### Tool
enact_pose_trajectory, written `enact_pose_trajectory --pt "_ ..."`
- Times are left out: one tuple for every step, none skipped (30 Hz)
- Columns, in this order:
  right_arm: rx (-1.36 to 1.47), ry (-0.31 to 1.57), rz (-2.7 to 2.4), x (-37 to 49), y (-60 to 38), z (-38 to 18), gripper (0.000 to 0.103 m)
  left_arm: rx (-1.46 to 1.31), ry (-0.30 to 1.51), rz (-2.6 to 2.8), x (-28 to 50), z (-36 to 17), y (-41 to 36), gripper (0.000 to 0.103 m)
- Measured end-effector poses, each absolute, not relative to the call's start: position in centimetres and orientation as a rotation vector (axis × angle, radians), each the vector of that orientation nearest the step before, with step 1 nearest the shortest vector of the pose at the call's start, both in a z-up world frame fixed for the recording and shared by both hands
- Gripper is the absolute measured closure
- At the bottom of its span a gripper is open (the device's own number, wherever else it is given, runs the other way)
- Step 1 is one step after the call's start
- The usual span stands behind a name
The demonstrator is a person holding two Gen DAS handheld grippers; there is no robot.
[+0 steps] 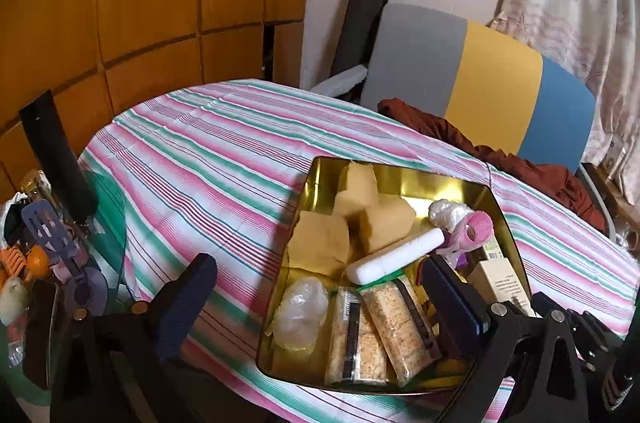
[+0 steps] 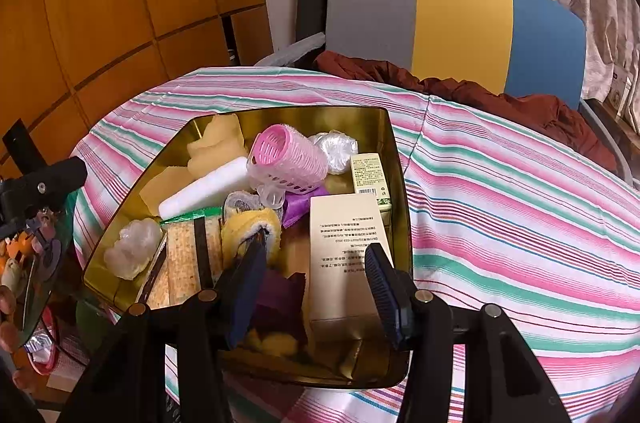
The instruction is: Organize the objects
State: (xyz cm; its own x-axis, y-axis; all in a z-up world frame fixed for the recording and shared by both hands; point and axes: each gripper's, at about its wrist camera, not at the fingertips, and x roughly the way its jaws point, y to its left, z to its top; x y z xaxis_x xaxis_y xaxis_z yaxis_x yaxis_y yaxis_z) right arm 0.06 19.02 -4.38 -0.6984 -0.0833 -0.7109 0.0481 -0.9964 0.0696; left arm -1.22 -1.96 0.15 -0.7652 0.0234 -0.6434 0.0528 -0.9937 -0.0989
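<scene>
the gold tin (image 2: pixel 394 159) sits at centre frame on my striped tablecloth (image 2: pixel 520 207), packed with a cream box (image 2: pixel 344 243), pink roller (image 2: pixel 288 159) and white tube (image 2: pixel 206 189). my right gripper (image 2: pixel 316 283) tilts down into it, jaws half spread astride the cream box; i can't tell if they press it. my left gripper (image 1: pixel 320 287) hangs spread wide over the tin's left rim, gripping nothing.
</scene>
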Motion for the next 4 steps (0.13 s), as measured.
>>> enact_pose_trajectory --pt "1.184 -0.062 -2.833 0.13 18.94 -4.35 0.051 1.06 0.167 -2.935 -1.11 0.12 -1.89 0.001" --pt "1.178 -0.051 -2.839 0.18 18.81 -4.27 0.051 1.058 0.159 -2.935 -1.0 0.04 -1.87 0.001" --pt "1.17 -0.039 -2.847 0.25 18.68 -4.17 0.051 1.057 0.153 -2.938 -0.97 -0.04 -1.82 0.001" --pt "1.166 -0.033 -2.85 0.28 18.61 -4.11 0.051 1.057 0.147 -2.94 -0.94 -0.09 -1.74 0.001"
